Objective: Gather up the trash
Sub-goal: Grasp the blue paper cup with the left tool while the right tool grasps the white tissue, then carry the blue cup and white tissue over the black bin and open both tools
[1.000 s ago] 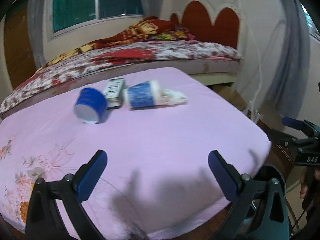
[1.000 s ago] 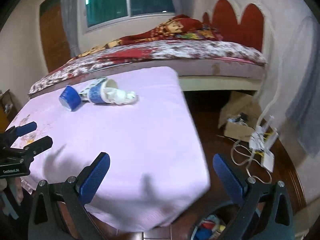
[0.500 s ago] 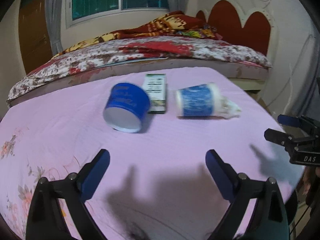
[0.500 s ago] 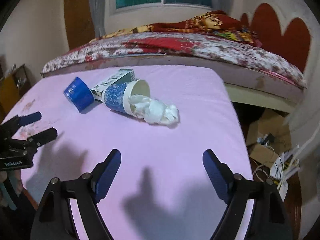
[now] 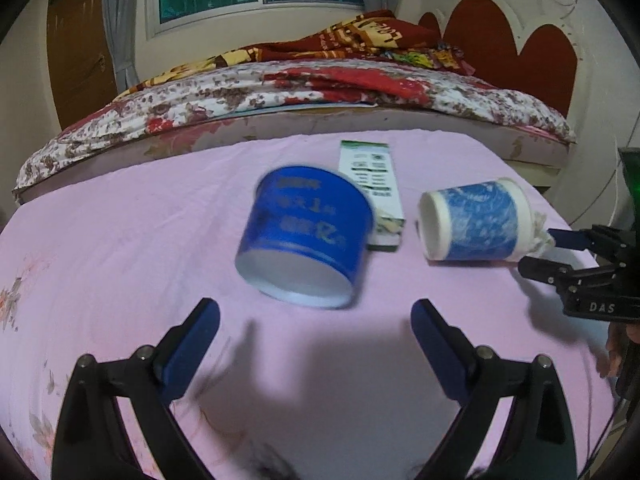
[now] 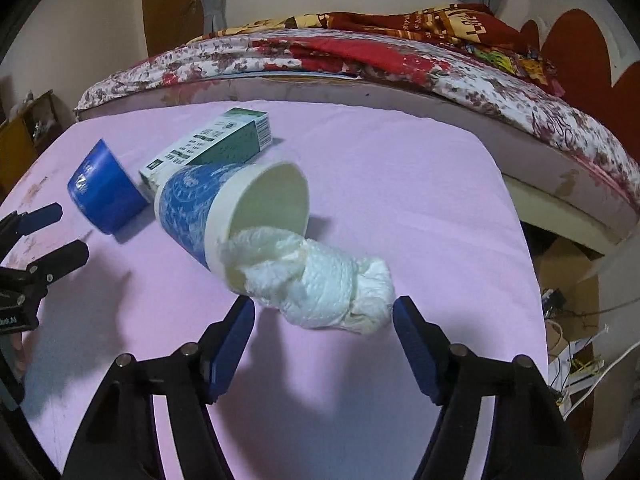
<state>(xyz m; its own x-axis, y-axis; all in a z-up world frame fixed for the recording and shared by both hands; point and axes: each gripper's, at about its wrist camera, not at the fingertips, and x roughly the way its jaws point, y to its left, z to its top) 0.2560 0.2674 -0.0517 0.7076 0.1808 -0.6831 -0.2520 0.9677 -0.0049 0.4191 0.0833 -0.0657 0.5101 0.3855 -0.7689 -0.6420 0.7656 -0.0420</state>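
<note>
White tissue [image 6: 320,284] lies between our right gripper [image 6: 323,320] jaws as they close, untouched; our left gripper [image 5: 315,320] gapes before the blue cup [image 5: 304,236].

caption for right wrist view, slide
Right gripper closing around crumpled tissue spilling from tipped paper cup on pink sheet.

A pink sheet [image 5: 120,248] with a faint flower print at its left edge covers the low bed that carries everything; on it lie three things close together: a dark blue cup [image 5: 304,236] on its side, a green-and-white carton [image 5: 370,176] lying flat just behind it, and a blue-patterned paper cup [image 6: 224,216] also tipped over; a wad of white tissue [image 6: 320,284] spills from that cup's mouth onto the sheet.
</note>
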